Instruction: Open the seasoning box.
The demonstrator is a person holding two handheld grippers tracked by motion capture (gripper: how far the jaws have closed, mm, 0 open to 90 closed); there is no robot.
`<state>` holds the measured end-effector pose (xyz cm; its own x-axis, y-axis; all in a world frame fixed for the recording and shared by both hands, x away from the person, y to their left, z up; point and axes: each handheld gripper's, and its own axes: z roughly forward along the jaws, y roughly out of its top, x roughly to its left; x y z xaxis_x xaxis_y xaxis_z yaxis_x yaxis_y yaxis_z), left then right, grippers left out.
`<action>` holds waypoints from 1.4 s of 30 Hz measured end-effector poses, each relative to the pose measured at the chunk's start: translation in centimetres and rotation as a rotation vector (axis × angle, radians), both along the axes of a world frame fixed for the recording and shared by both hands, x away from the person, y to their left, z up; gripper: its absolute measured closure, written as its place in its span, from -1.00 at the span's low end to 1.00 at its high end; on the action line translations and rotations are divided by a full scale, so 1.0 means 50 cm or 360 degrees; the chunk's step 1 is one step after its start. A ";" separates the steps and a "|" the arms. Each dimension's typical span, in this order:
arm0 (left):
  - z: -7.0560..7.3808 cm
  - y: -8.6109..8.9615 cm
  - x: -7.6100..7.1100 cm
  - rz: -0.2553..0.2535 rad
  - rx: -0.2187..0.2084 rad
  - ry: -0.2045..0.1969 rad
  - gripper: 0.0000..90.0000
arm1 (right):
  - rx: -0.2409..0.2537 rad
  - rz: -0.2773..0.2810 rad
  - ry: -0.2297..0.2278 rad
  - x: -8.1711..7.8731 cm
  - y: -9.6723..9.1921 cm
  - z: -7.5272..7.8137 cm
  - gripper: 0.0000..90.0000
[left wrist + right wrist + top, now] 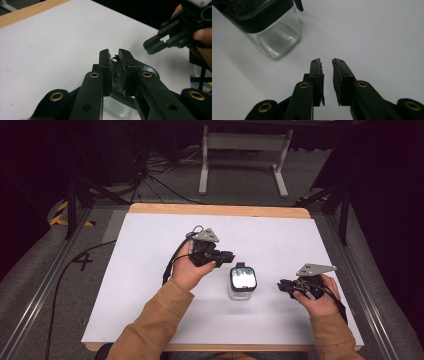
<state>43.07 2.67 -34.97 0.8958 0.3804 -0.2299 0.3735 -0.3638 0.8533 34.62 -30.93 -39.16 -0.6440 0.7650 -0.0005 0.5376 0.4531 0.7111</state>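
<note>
A square clear glass jar [242, 291] with a black-rimmed lid [243, 278] stands upright at the middle of the white table top. My left gripper [231, 255] hovers just beyond the jar's far left corner. In the left gripper view its jaws [114, 53] stand a narrow gap apart above the lid's black rim [148, 69], and I see nothing clearly held between them. My right gripper [281, 285] sits low to the jar's right, apart from it. Its jaws [327, 62] are a narrow gap apart with bare table between them, and the jar [277, 37] is to their upper left.
A white sheet [150, 270] covers the table, with a wooden strip [215, 210] along the far edge. Metal rails [47, 285] run down both sides. A white stand [245, 142] and cables lie on the floor beyond. The right gripper [152, 45] also appears in the left gripper view.
</note>
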 end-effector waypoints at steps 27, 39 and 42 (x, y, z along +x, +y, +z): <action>-0.072 -0.064 0.055 0.0050 -0.0003 0.0089 0.97 | 0.0015 -0.0067 0.0015 -0.020 -0.025 -0.010 0.73; -0.067 -0.069 0.049 0.0030 0.0015 0.0077 0.99 | 0.0009 -0.0053 0.0012 -0.020 -0.019 -0.010 0.73; -0.068 -0.072 0.047 0.0038 0.0016 0.0074 0.99 | 0.0007 -0.0054 0.0012 -0.020 -0.018 -0.009 0.73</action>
